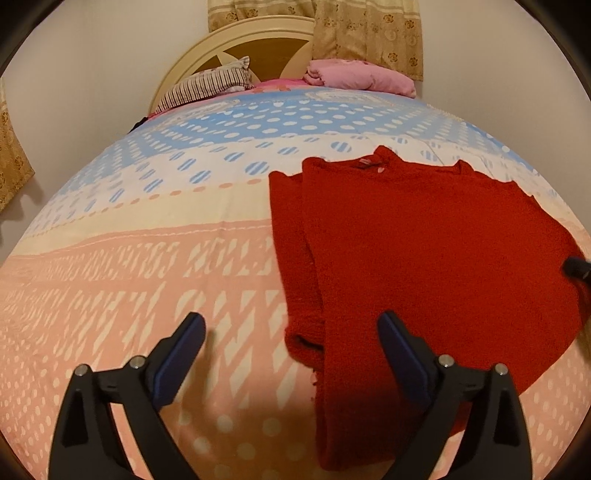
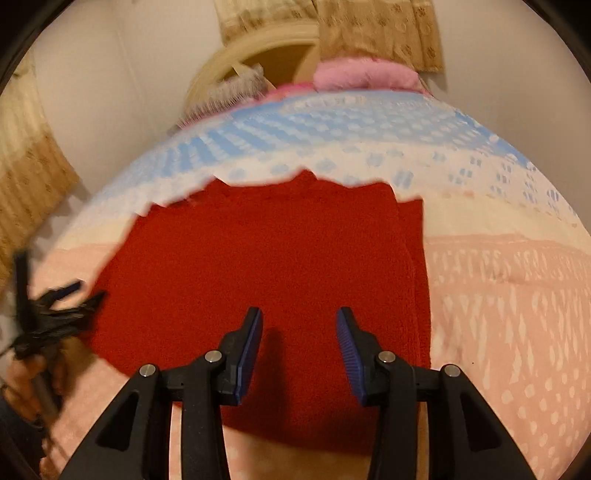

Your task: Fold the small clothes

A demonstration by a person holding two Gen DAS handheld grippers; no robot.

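A red knit sweater lies flat on the bed, its side parts folded inward in long strips. My left gripper is open and empty, hovering over the sweater's lower left edge, its right finger above the red cloth. In the right wrist view the sweater fills the middle. My right gripper is open and empty just above the sweater's near part. The left gripper shows blurred at the left edge. The right gripper's tip peeks in at the far right of the left wrist view.
The bedspread is pink, cream and blue with white dots. A striped pillow and a pink folded blanket lie by the cream headboard. Patterned curtains hang behind. The bed's left edge drops off beside a wall.
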